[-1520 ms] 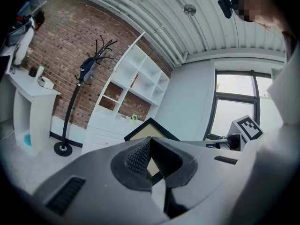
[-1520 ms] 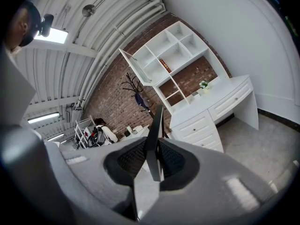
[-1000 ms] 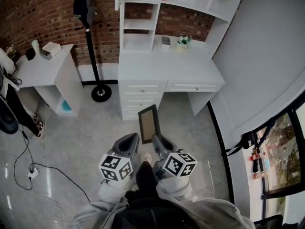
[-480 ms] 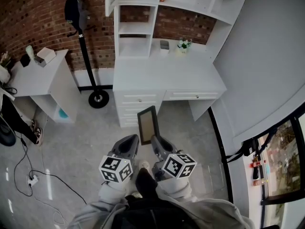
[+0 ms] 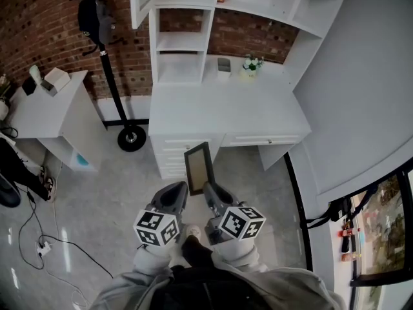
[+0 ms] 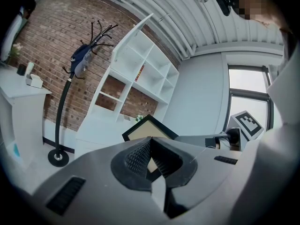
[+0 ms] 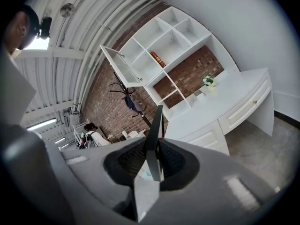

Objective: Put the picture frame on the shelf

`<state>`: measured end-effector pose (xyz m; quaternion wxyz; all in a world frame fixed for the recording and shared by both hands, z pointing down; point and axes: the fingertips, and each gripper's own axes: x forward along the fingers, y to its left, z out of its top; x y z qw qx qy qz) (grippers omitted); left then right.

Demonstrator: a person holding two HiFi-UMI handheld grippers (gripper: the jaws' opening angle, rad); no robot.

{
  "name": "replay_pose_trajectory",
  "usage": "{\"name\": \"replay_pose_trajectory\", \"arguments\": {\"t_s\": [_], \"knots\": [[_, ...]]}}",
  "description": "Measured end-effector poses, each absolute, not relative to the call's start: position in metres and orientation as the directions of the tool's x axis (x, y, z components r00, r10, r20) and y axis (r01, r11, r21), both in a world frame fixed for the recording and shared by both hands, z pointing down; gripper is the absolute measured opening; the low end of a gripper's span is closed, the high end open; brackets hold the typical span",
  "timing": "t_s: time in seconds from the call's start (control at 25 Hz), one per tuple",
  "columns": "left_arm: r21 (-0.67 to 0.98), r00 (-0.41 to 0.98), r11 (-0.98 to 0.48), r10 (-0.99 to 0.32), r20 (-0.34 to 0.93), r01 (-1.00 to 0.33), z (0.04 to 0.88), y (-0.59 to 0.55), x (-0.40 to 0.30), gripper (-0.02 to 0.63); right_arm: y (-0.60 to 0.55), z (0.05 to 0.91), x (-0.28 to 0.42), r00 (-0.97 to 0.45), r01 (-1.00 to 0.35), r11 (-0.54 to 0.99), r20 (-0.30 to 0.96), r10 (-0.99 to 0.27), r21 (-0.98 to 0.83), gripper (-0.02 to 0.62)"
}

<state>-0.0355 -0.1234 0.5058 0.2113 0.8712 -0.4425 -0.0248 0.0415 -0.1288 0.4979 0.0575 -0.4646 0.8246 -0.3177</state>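
The black-edged picture frame point(image 5: 199, 163) with a tan panel stands upright in front of me, over the floor just short of the white desk point(image 5: 226, 112). My right gripper point(image 5: 210, 190) is shut on its lower edge; in the right gripper view the frame point(image 7: 155, 128) shows edge-on between the pads. My left gripper point(image 5: 179, 192) hangs beside it on the left, shut with nothing in it. In the left gripper view the jaws meet, with the frame point(image 6: 150, 130) beyond them to the right. The white shelf unit point(image 5: 182, 41) rises from the back of the desk before a brick wall.
A small plant point(image 5: 251, 63) and a grey box point(image 5: 223, 64) sit at the back of the desk. A black coat stand point(image 5: 131, 137) is left of the desk, then a low white side table point(image 5: 45, 105). A cable point(image 5: 39, 237) lies on the floor at left. A window point(image 5: 381, 225) is at right.
Both grippers and the frame have come closer to the desk; the desk and shelves now sit nearer and lower in the head view. The grip on the frame is unchanged.
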Motion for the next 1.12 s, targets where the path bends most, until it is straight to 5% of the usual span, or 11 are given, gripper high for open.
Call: {"name": "replay_pose_trajectory", "arguments": {"t_s": [1.12], "knots": [[0.37,0.535,-0.462,-0.837,0.119,-0.806,0.511,-0.293,-0.014,0.003,-0.305,0.501,0.082,-0.606,-0.693,0.428,0.147,-0.782,-0.58,0.067]]}}
